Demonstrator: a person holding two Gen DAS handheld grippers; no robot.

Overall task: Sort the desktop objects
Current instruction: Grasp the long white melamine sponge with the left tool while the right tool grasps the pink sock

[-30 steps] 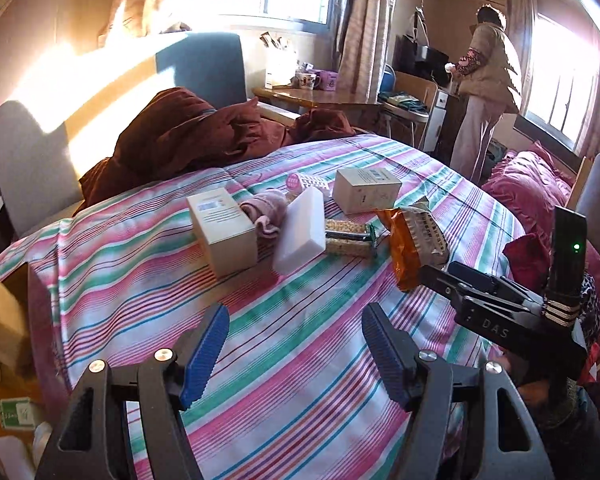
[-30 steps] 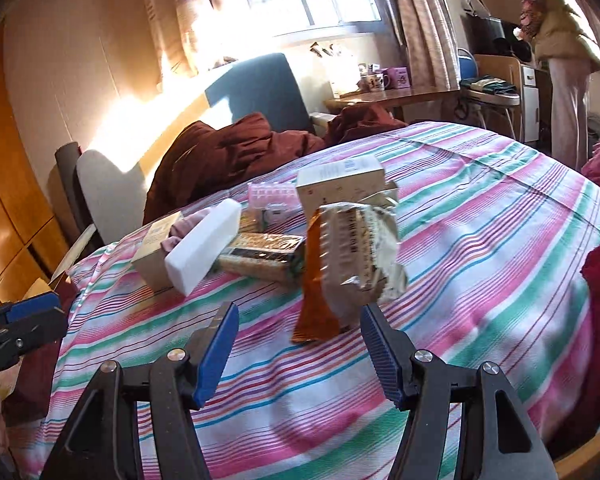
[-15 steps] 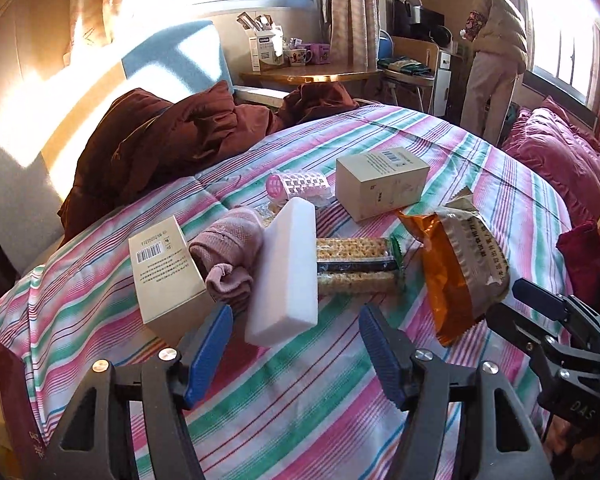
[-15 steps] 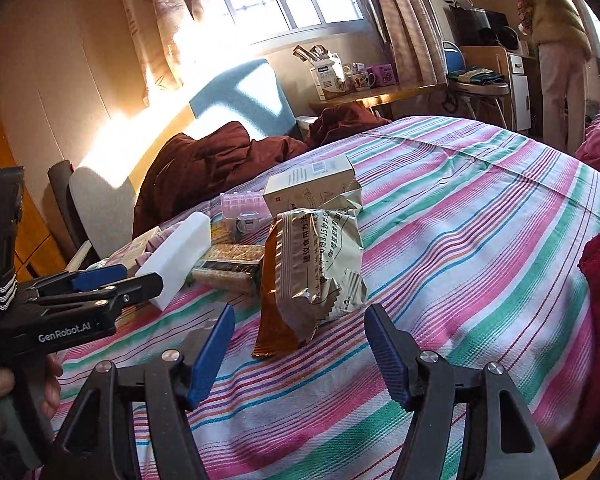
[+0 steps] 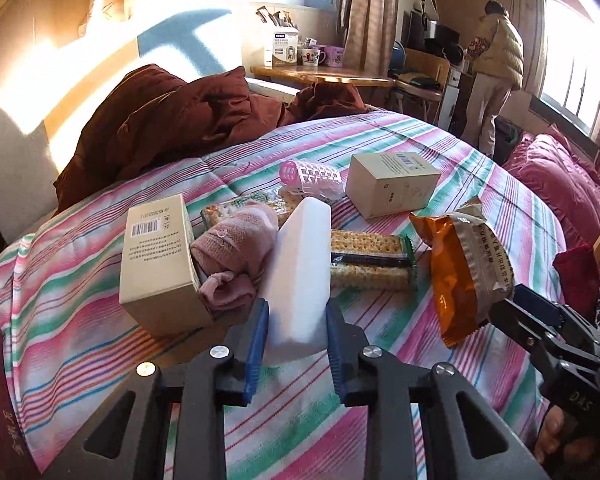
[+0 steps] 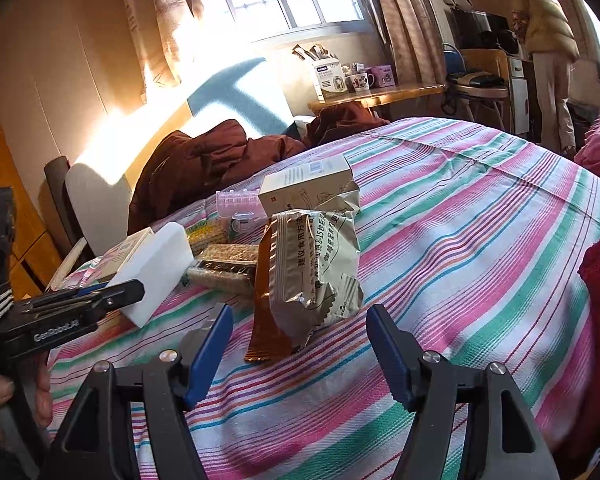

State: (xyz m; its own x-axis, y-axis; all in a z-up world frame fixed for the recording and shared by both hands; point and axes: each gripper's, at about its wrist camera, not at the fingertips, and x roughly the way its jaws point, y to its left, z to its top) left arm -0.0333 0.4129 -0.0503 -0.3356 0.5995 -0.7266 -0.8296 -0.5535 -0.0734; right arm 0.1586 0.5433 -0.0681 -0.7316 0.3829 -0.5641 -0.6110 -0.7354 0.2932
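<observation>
The left tongs (image 5: 296, 344) are closed on the near end of the white block (image 5: 300, 276), with one blue pad (image 5: 256, 344) against each side face. The block is a plain white, smooth-sided bar that extends away from the tongs, its far end propped on the other items. Just left of it lie the pink sock (image 5: 236, 252) and the tan box (image 5: 158, 260), which shows a barcode label. To the right lies the cracker pack (image 5: 368, 260), touching the block. The right tongs (image 6: 300, 348) are wide open and hold nothing; the snack bag (image 6: 312, 272), orange and grey with printed text, lies just ahead of the gap between the pads. Farther back are the pink roller (image 5: 312, 178) and a second box (image 5: 392, 184). All items rest on the striped bedspread (image 6: 460, 248).
</observation>
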